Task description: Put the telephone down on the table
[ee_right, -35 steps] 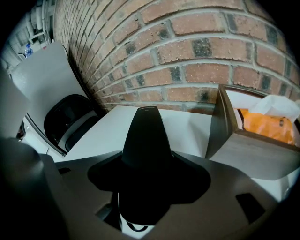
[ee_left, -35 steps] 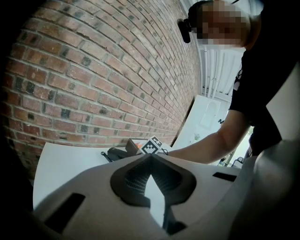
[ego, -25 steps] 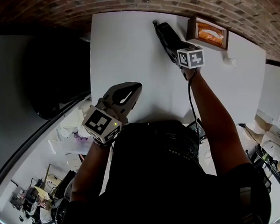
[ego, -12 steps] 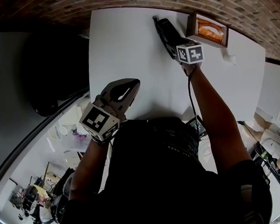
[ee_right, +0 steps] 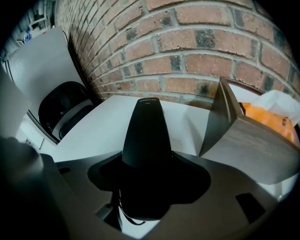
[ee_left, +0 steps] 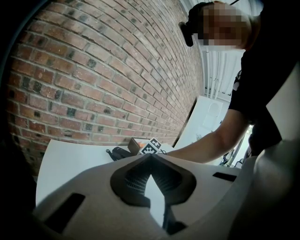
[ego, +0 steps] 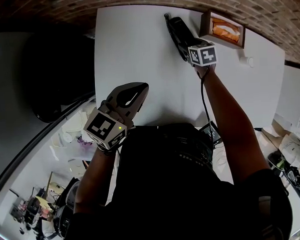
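Observation:
A black telephone handset (ego: pixel 178 31) with a coiled cord points toward the brick wall at the far end of the white table (ego: pixel 137 62). My right gripper (ego: pixel 188 39) is shut on it; in the right gripper view the handset (ee_right: pixel 145 140) sticks out between the jaws above the tabletop. Whether it touches the table I cannot tell. My left gripper (ego: pixel 138 91) hovers shut and empty over the table's near edge. In the left gripper view the handset (ee_left: pixel 119 152) shows small in the distance, past the left gripper (ee_left: pixel 152 161).
A wooden box (ego: pixel 223 32) with orange and white contents stands just right of the handset, close to the wall (ee_right: pixel 243 136). A small white round thing (ego: pixel 248 62) lies further right. A dark chair (ee_right: pixel 65 110) sits off the table's left side.
My right gripper has moved the handset slightly farther toward the wall. My left gripper has drifted a little to the left.

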Motion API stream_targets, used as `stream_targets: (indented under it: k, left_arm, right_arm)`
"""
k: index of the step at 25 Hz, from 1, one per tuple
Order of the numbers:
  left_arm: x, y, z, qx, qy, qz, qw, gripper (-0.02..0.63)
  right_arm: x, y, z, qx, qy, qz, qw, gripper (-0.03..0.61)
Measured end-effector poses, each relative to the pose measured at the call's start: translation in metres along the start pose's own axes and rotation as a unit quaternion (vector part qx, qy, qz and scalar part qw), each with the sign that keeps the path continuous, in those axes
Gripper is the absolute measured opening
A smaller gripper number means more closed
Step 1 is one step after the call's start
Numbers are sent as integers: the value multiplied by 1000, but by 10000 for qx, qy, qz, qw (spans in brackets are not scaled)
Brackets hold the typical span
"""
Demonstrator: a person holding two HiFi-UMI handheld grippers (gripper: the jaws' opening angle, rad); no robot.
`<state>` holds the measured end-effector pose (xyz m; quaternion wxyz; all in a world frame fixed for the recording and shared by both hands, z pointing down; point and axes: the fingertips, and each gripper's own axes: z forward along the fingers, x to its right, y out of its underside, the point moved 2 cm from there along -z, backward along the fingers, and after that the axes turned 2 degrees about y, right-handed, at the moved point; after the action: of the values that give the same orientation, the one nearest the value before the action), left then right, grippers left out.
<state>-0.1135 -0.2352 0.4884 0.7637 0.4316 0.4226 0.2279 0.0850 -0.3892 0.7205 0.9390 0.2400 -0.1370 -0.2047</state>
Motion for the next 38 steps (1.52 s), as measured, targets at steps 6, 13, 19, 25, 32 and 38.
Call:
stream_targets:
  k: [6,13,19,25,32,38]
  left_arm:
    - [4,-2,0,-77,-38,-129,9999,8]
    - [5,1,1,-83,29,-89,9999,8]
    - [7,1,3,-96,0,-125,9999,8]
    - [7,4,3,-33,33,-53,10000,8]
    - [10,8,4,-78,3,-72,9999,8]
    - [13,7,2,-74,-31,1,10000,8]
  right_arm:
    - [-1,3,3,-28,7,-25,10000,272]
    - [-1,3,4,12,-11,-1,10000,272]
    - [-1,4,5,101,-57,136,9998,273]
    - [-1,5,4,220,-146,264,9993,273]
    - [-4,6,5,290,-215,255,9990,275]
    - [-4,5,3,349,-258,212,9988,276]
